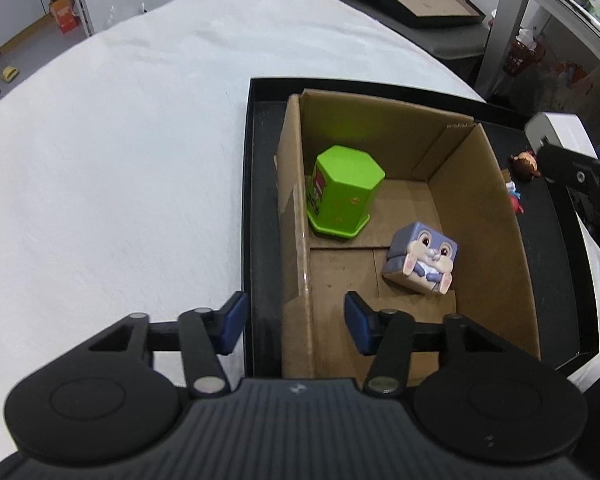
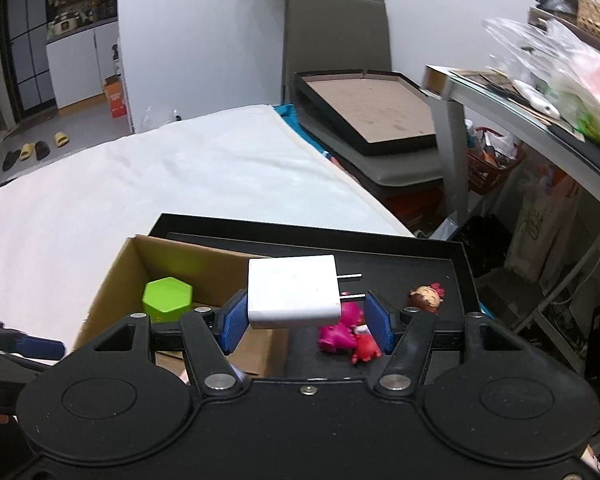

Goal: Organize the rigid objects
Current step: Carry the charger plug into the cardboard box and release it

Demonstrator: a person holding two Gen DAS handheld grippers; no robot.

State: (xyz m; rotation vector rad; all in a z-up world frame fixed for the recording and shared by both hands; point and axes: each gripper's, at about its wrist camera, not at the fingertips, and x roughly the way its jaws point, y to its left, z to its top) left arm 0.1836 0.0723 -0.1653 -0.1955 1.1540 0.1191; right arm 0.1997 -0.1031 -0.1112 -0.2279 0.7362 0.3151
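Observation:
A cardboard box (image 1: 480, 216) stands inside a black tray (image 1: 260, 184). In it are a green hexagonal container (image 1: 342, 192) and a grey bunny cube (image 1: 422, 258). My left gripper (image 1: 294, 322) is open and empty, its jaws astride the box's near left wall. My right gripper (image 2: 306, 320) holds a white charger plug (image 2: 294, 292) with its prongs pointing right, above the box's right wall; the right pad stands off the plug body beside the prongs. The plug also shows in the left wrist view (image 1: 560, 132). A brown-haired doll figurine (image 2: 426, 296) and pink and red figurines (image 2: 346, 334) lie on the tray.
The tray sits on a white-covered table (image 1: 120, 160). A grey chair with a framed board (image 2: 372, 112) stands beyond the table. A cluttered glass desk (image 2: 540, 120) stands at the right.

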